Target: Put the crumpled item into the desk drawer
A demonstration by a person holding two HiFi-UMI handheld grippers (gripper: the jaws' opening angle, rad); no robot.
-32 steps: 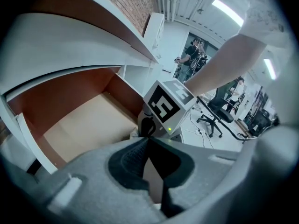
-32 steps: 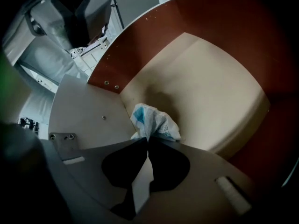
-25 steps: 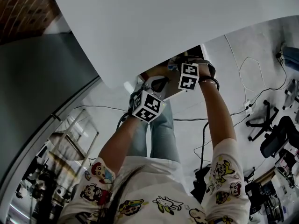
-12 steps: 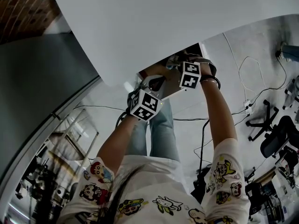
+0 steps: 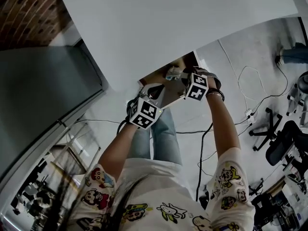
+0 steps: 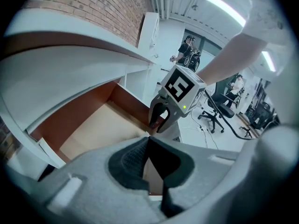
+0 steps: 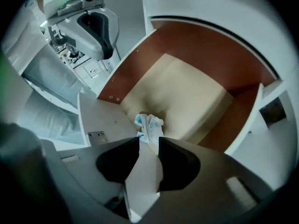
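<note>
White desk [image 5: 168, 23], open drawer [image 7: 187, 92], crumpled item [image 7: 149, 125] on its pale floor.

The desk top [image 5: 168, 23] hides most of the open drawer [image 5: 159, 77].

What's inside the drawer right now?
A crumpled wad lies on the drawer floor near a corner; the rest of the visible floor is bare. The right claw, jaws just opened with nothing gripped, covers the floor's near edge.
</note>
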